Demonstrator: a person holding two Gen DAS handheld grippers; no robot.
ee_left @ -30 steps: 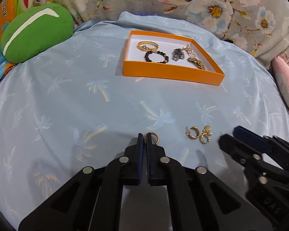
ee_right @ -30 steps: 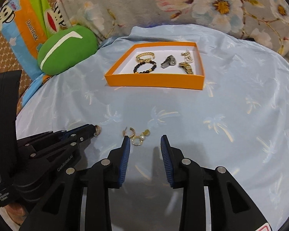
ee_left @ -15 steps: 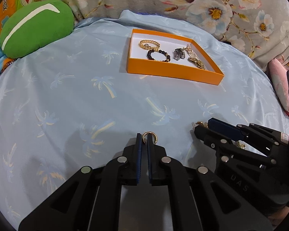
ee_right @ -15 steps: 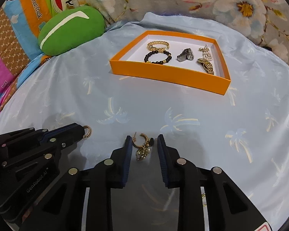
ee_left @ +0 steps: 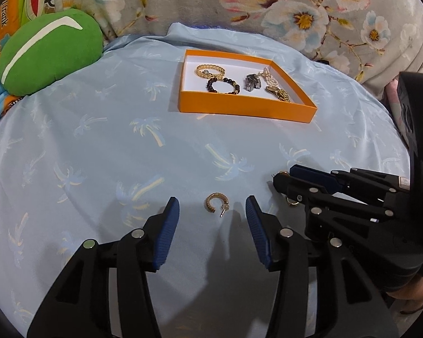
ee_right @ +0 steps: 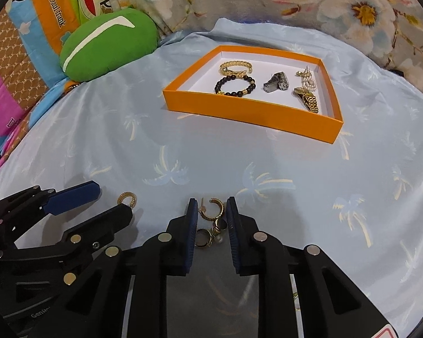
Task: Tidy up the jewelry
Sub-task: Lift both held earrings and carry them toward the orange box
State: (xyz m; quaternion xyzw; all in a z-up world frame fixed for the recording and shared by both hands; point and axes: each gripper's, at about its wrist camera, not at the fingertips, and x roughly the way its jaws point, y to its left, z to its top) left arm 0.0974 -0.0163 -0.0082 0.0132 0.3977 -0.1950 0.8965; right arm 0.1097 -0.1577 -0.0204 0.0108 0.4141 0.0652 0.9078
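Task abt half done: bracelets etc already in shallow orange cardboard tray (ee_right: 251,112), left tongs (ee_left: 213,214) have just been opening, released w/ gold hoop earring (ee_left: 215,202) loose between them, right tongs (ee_right: 211,219) nearly clenched round gold earring cluster (ee_right: 211,222), all on palm-print blue sheet (ee_left: 98,146) of a bed

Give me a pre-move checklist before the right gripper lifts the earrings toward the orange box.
1. Earring cluster sits between the right gripper pads: ok.
2. Pads pressing firmly on the cluster: cannot tell; the jaws have just been closing around it.
3. Left gripper clear of its hoop earring: ok; the jaws have just opened and the hoop lies loose on the cloth.
4. Orange box has free floor space: ok.
5. Path over the blue cloth to the box is free: ok.
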